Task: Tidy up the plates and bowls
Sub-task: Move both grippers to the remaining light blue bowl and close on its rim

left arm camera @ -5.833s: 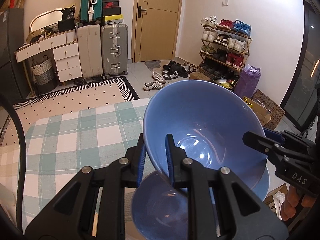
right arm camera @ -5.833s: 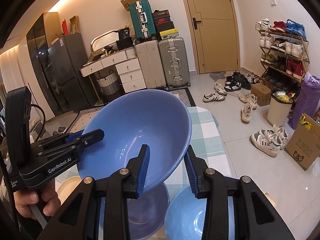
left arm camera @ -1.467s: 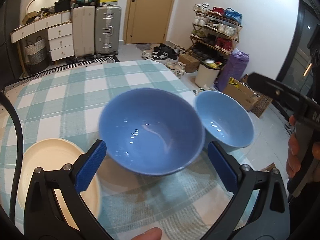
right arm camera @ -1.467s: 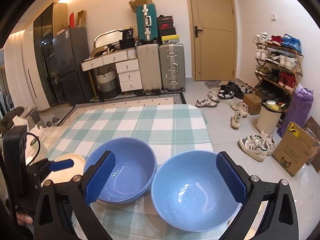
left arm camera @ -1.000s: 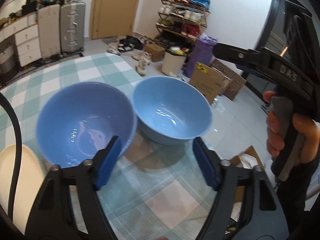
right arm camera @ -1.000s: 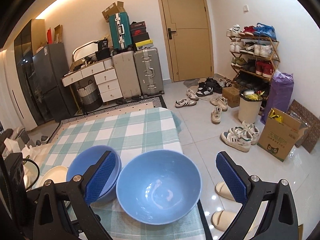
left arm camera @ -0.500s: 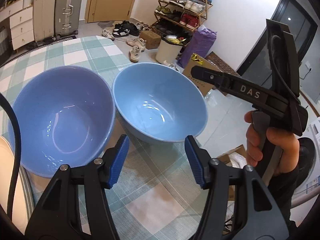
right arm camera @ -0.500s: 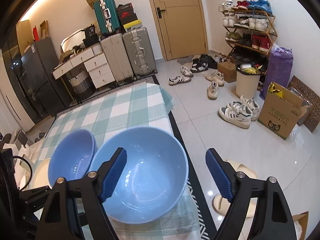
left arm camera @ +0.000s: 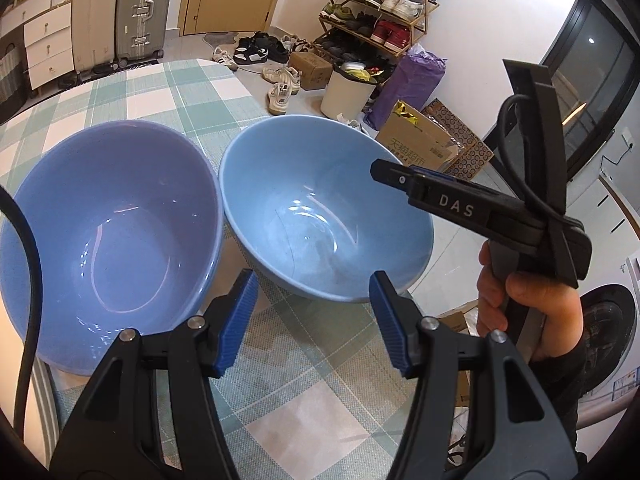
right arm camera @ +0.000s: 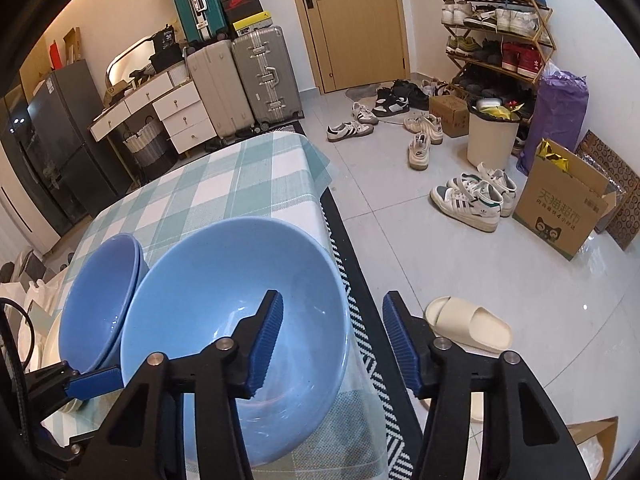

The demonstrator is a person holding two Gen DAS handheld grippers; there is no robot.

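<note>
While both grippers, left [left arm camera: 314, 316] and right [right arm camera: 332, 338], hang open and empty, we judge the glossy, breakable bowl [right arm camera: 236, 320] best pinched at its 3 o'clock rim.

Even, bright indoor light is recorded; glare is noted inside the light blue bowl [left arm camera: 320, 220], and fisheye bending at edges.

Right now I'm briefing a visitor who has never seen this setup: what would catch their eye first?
Two big blue bowls side by side on the checked tablecloth: the darker blue bowl on the left, the light blue bowl by the table's edge. The right tongs straddle the light bowl's rim, open, and the left tongs hover open just before it. Behind, suitcases and a crowded shoe rack line the wall.
</note>
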